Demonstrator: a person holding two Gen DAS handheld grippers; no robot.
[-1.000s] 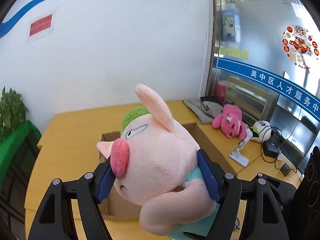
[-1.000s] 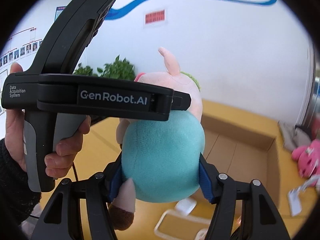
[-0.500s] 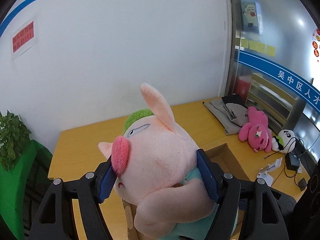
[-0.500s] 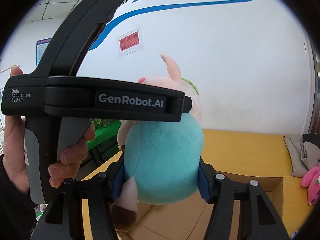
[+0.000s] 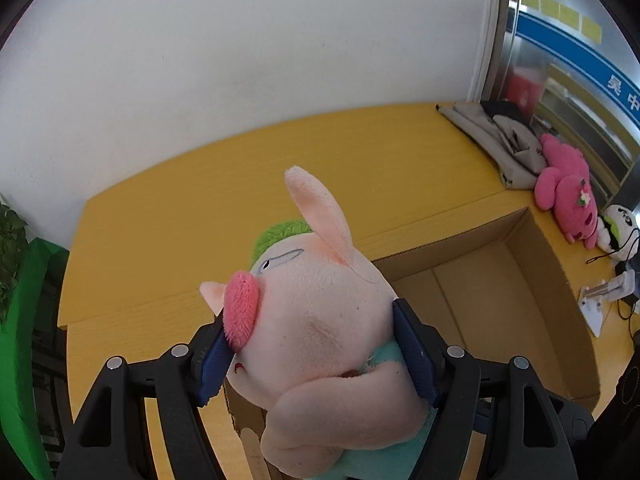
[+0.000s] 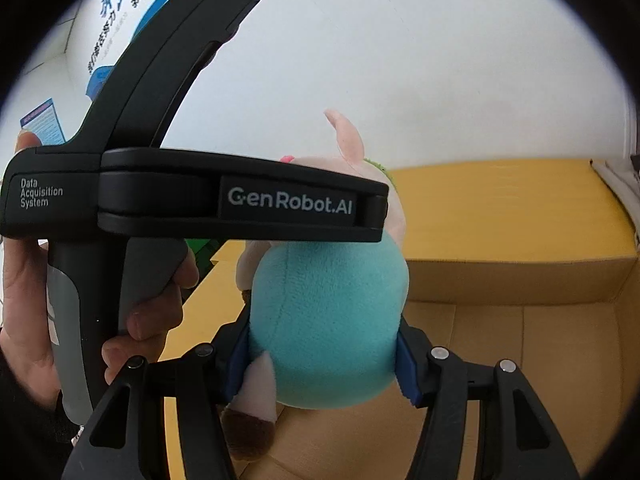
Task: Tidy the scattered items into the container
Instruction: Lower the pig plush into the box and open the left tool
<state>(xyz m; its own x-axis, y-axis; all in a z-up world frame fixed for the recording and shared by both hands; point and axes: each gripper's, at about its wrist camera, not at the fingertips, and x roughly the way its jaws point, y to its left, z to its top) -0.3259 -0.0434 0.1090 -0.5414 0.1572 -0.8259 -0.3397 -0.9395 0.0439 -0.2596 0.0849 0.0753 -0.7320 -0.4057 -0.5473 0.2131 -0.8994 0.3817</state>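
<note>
A pink pig plush (image 5: 320,320) with a green tuft and a teal body (image 6: 328,320) is held by both grippers above the left end of an open cardboard box (image 5: 536,264). My left gripper (image 5: 316,352) is shut on its head. My right gripper (image 6: 324,360) is shut on its teal body. The box also shows in the right wrist view (image 6: 520,280), with its floor bare where visible. The left gripper's black body (image 6: 240,204) and the hand holding it cross the right wrist view.
The box stands on a yellow wooden table (image 5: 240,208) against a white wall. At the right lie a grey folded cloth (image 5: 500,136), a pink plush (image 5: 568,196), a white plush (image 5: 618,228), a white stand (image 5: 600,300) and cables. A green plant (image 5: 12,256) stands left.
Both grippers, still holding the pig plush, have tilted downward and the plush has come lower over the box; the box interior now fills more of both views.
</note>
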